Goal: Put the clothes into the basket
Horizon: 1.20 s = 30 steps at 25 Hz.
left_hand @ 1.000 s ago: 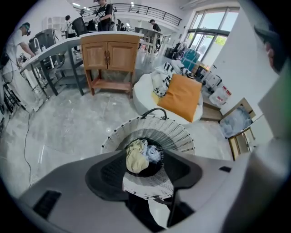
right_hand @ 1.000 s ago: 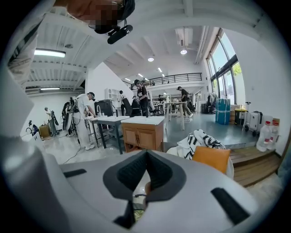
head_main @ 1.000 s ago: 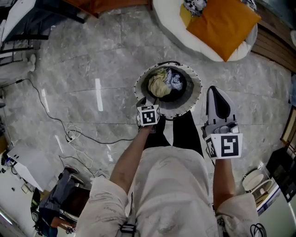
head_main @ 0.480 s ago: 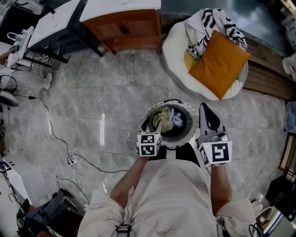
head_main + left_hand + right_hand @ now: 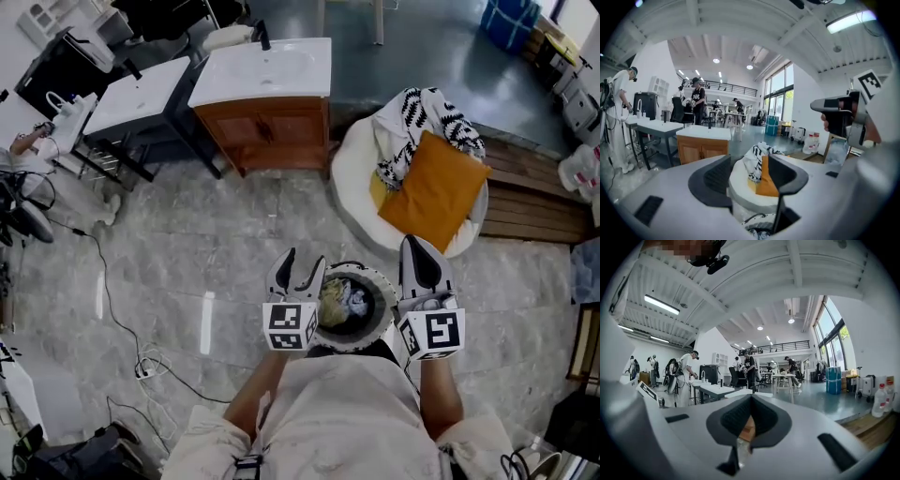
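A round basket (image 5: 382, 289) stands on the floor at the person's feet, with yellow and blue-white clothes (image 5: 339, 300) piled inside. My left gripper (image 5: 295, 264) hovers over its left rim, jaws open and empty. My right gripper (image 5: 419, 246) is above the right rim, jaws shut with nothing between them. In the left gripper view the open left gripper (image 5: 749, 164) frames the white seat, the basket's rim (image 5: 757, 224) shows at the bottom, and the right gripper (image 5: 839, 115) is at the right. The right gripper view shows the right gripper (image 5: 750, 399) with its jaws met at the tips.
A white round seat (image 5: 352, 178) with an orange cushion (image 5: 436, 192) and a black-and-white patterned cloth (image 5: 422, 117) lies ahead. A wooden cabinet with a white sink (image 5: 272, 122) stands beyond it, a wooden platform (image 5: 539, 202) to the right. A cable (image 5: 117, 300) trails over the floor at the left.
The head view has swung up and shows more of the room. Both grippers have drawn in beside the basket, and the left one's open jaws have come into sight.
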Motion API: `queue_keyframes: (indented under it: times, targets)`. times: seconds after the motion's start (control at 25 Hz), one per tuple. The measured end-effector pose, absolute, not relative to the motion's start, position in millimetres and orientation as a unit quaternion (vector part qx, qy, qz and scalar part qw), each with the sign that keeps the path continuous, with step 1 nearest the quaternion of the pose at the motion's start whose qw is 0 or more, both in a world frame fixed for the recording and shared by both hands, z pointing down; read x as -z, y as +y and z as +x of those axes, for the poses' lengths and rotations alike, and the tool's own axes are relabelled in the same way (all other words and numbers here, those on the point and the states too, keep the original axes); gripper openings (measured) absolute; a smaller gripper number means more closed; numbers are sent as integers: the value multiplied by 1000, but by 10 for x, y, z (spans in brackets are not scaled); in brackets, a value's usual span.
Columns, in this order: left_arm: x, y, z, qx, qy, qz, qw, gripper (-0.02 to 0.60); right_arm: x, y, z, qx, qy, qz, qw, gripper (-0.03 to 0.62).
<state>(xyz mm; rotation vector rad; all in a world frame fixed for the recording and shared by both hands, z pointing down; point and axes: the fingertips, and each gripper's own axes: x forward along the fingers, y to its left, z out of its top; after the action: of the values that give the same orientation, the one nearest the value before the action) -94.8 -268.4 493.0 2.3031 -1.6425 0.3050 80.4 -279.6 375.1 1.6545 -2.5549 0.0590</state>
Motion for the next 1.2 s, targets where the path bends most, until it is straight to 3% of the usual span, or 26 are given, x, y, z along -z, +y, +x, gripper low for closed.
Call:
queue_keyframes:
  times: [0.52,1.0,1.2]
  targets:
    - [-3230,-2833,-1055,-35,-587,809,-4,249,-2799,-2889,1020,53,-821,569,-5,-12]
    - [-2514,-2780,-1097,16,-601,797,-51,232,-2484,-2893,1186,76,-811,580,-30,-12]
    - [-2569,-2804,-1160,15,-608,792,-53,187,-2500,-2879,1238,75,-807,585,-29,-12]
